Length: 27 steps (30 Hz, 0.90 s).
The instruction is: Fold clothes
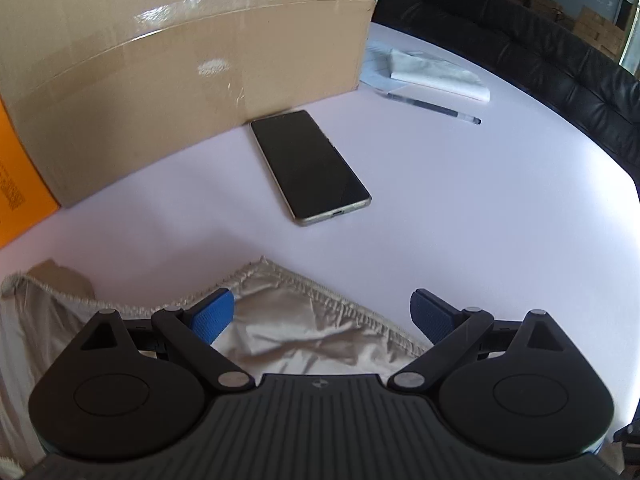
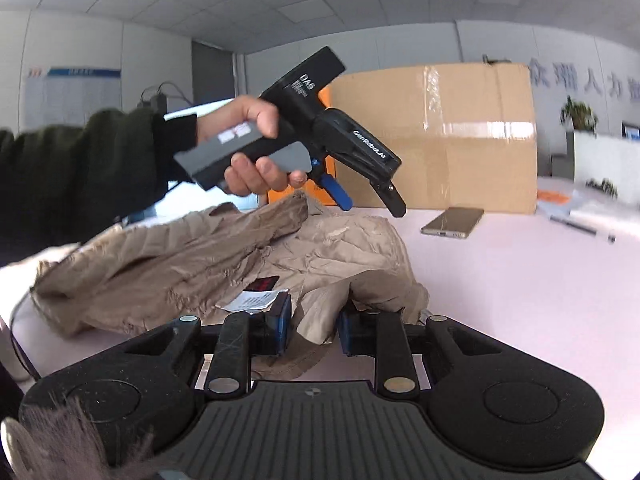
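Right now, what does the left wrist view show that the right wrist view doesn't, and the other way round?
Only the left wrist view: the left gripper open from behind, over the garment's pale lining and elastic hem, and a black sofa.
Only the right wrist view: a hand holding that gripper in the air, the right gripper closed on the tan garment.
Both: phone, pen, cardboard box, white table.

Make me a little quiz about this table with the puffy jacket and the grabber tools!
1. True or false: the left gripper has its jaws wide apart, pinching nothing.
2. What does the right gripper clamp: A) phone, B) beige jacket, C) pen?
3. What stands right behind the phone?

Key: 1 true. 2 B. 3 the cardboard box.
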Motion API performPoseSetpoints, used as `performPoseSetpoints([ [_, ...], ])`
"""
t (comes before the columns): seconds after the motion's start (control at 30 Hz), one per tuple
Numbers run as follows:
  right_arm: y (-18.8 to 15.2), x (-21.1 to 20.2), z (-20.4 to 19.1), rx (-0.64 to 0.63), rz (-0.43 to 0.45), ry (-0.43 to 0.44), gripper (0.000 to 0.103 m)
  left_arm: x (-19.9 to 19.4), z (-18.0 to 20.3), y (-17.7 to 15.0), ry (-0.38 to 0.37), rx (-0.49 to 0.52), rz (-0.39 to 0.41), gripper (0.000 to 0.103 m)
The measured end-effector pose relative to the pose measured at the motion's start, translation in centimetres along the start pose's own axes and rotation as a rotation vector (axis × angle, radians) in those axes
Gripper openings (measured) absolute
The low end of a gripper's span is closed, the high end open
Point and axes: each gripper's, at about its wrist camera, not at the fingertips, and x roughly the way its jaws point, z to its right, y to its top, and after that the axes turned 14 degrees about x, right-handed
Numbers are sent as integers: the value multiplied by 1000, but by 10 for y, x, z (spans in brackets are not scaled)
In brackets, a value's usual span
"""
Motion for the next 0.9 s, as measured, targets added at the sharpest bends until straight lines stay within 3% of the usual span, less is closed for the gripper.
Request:
performPoseSetpoints([
  [0.17,-13,2,15,114,-55,15,23,19,-27,0,-36,61,-13,95],
  [0.37,-25,-9,29,184,-31,71,24,45,-59,-3,-121,83,-87,95],
  [0.47,-29,-11,32,204,-12,83,24,47,-64,-7,-169,96,-71,92],
  [0.5,-30,-12,32,211,-6,83,24,44,-64,-9,-176,104,-56,72],
  [0.53,-30,-13,32,228,-2,82,24,41,-64,-10,-178,105,-39,43],
  [0.6,-28,-14,34,281,2,88,14,34,-68,-11,-187,78,-24,8],
  [0.77,-18,-17,32,378,17,105,11,-3,-68,-19,-178,73,89,5],
  [0.9,-6,-22,13,339,48,114,11,-36,-72,-25,-181,51,165,5],
])
